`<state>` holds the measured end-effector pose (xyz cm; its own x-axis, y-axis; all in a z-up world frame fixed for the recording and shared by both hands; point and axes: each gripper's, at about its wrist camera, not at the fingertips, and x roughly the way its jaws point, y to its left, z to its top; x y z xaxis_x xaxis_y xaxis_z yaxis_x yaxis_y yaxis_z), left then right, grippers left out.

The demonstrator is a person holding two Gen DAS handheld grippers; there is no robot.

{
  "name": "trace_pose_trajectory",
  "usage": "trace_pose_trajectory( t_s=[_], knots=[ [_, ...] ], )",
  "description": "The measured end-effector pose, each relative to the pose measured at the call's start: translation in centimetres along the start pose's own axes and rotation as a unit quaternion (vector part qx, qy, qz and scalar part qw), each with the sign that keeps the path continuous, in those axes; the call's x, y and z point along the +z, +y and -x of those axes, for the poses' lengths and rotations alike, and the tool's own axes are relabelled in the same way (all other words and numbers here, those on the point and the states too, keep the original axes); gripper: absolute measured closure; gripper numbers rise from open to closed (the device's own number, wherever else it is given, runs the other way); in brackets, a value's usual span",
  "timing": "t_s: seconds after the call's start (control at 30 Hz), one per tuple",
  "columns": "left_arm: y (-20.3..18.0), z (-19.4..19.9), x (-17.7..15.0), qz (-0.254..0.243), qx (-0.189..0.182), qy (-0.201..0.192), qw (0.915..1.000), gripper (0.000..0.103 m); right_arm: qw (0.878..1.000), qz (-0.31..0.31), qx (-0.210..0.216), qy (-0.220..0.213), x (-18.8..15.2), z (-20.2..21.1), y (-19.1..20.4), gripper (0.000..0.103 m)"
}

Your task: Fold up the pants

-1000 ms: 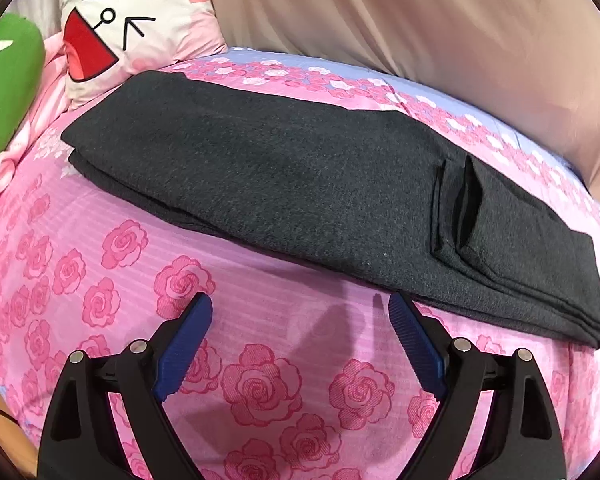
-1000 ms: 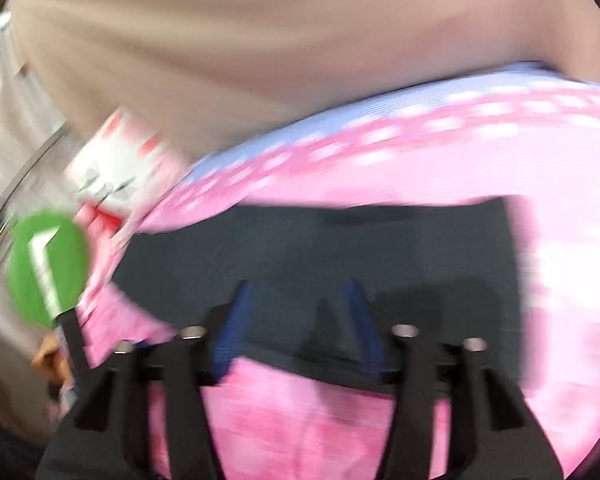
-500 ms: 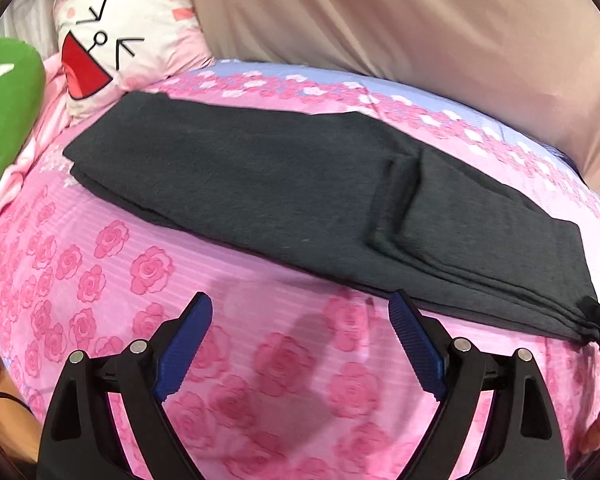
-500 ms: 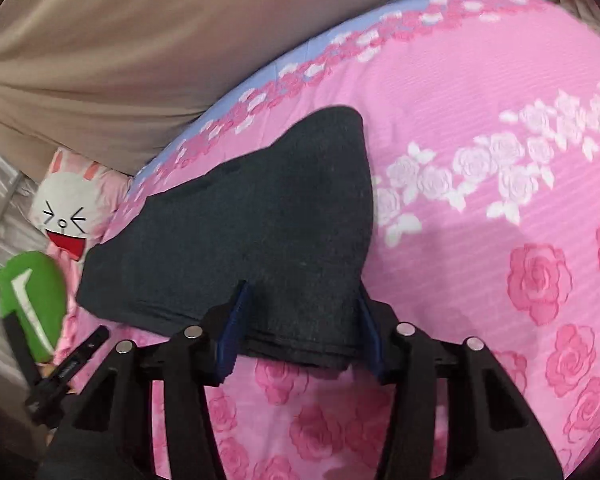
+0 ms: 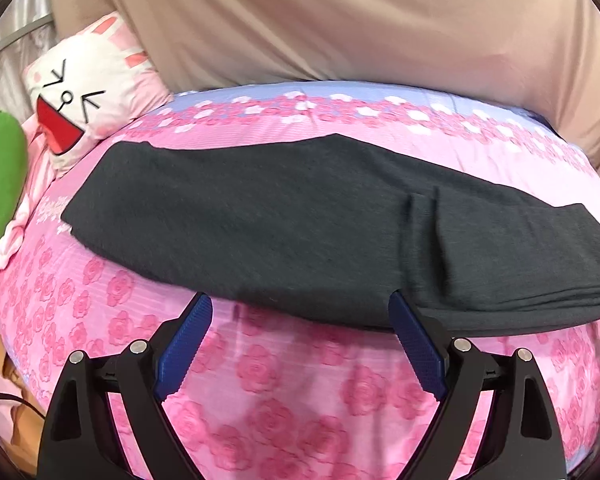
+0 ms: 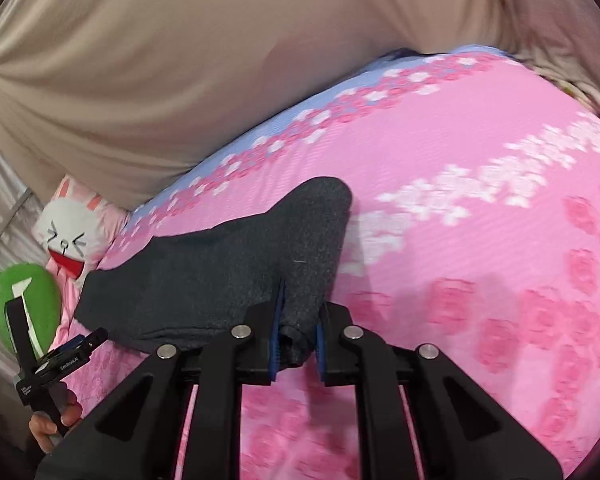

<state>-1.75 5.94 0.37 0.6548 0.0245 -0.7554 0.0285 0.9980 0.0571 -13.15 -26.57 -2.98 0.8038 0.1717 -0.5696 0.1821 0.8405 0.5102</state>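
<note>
Here the right gripper [image 6: 296,344] pinches one end of the pants [image 5: 284,224], its jaws having just closed on the bunched cloth. To fold well, I judge it should lift that end only a little and carry it straight along the length, keeping the layers stacked. The left gripper [image 5: 300,348] hangs wide open just short of the near edge, holding nothing. The dark grey pants lie flat in a long strip across the pink bedsheet [image 5: 300,400], a crease near the held end.

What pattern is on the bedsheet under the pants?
Pink roses on pink bedsheet, clearest in the left wrist view.
</note>
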Motion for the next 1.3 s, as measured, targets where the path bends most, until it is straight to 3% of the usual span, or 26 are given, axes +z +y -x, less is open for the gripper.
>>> trace_pose_trajectory(
  t_s=[0.2, 0.23, 0.3, 0.33, 0.4, 0.5, 0.57, 0.67, 0.87, 0.97, 1.03, 1.17, 1.23, 1.3],
  knots=[
    [-3.0, -0.2, -0.3, -0.034, -0.008, 0.002, 0.9994, 0.016, 0.998, -0.031, -0.057, -0.003, -1.0, 2.8, -5.3, 0.089],
    [-3.3, -0.3, -0.3, -0.036, -0.01, 0.004, 0.9993, 0.016, 0.998, -0.025, -0.06, 0.012, -1.3, 2.4, -5.4, 0.087],
    [-3.8, -0.5, -0.4, -0.039, -0.014, 0.007, 0.9991, 0.016, 0.994, 0.009, -0.108, 0.023, -1.8, 2.0, -4.5, 0.082],
    [-3.9, -0.7, -0.4, -0.04, -0.013, 0.009, 0.9991, 0.016, 0.989, 0.03, -0.146, 0.006, -1.8, 2.4, -3.2, 0.082],
    [-3.8, -0.9, -0.5, -0.04, -0.012, 0.012, 0.999, 0.016, 0.984, 0.059, -0.166, -0.028, -1.7, 3.5, -1.0, 0.08],
    [-3.5, -1.4, -0.6, -0.039, -0.014, 0.02, 0.9989, 0.016, 0.99, 0.097, -0.098, -0.037, -1.6, 4.4, 4.0, 0.07],
    [-3.1, -1.7, -0.7, -0.036, -0.013, 0.024, 0.999, 0.016, 0.992, 0.119, -0.03, 0.0, -2.3, 2.8, 7.3, 0.067],
    [-1.9, -1.8, -0.9, -0.027, -0.017, 0.025, 0.9992, 0.016, 0.987, 0.141, 0.047, 0.061, -4.3, -0.9, 11.6, 0.068],
    [1.7, -1.6, -0.7, 0.001, -0.017, 0.021, 0.9996, 0.016, 0.975, 0.186, 0.035, 0.116, -6.1, -6.9, 15.8, 0.07],
    [3.3, -1.8, -0.7, 0.015, -0.016, 0.02, 0.9996, 0.016, 0.974, 0.187, 0.01, 0.127, -6.5, -8.7, 15.6, 0.097],
    [4.0, -1.8, -0.7, 0.02, -0.014, 0.018, 0.9995, 0.016, 0.978, 0.17, 0.013, 0.119, -5.9, -8.7, 15.6, 0.097],
    [5.5, -1.8, -0.5, 0.037, -0.014, 0.016, 0.9991, 0.016, 0.981, 0.167, 0.064, 0.069, -3.8, -5.9, 18.6, 0.097],
    [6.0, -1.9, -0.4, 0.047, -0.016, 0.016, 0.9987, 0.016, 0.979, 0.17, 0.085, 0.073, -3.4, -5.7, 19.6, 0.097],
    [6.2, -1.9, -0.4, 0.052, -0.018, 0.018, 0.9983, 0.016, 0.975, 0.191, 0.063, 0.094, -4.3, -7.4, 20.0, 0.094]
  ],
)
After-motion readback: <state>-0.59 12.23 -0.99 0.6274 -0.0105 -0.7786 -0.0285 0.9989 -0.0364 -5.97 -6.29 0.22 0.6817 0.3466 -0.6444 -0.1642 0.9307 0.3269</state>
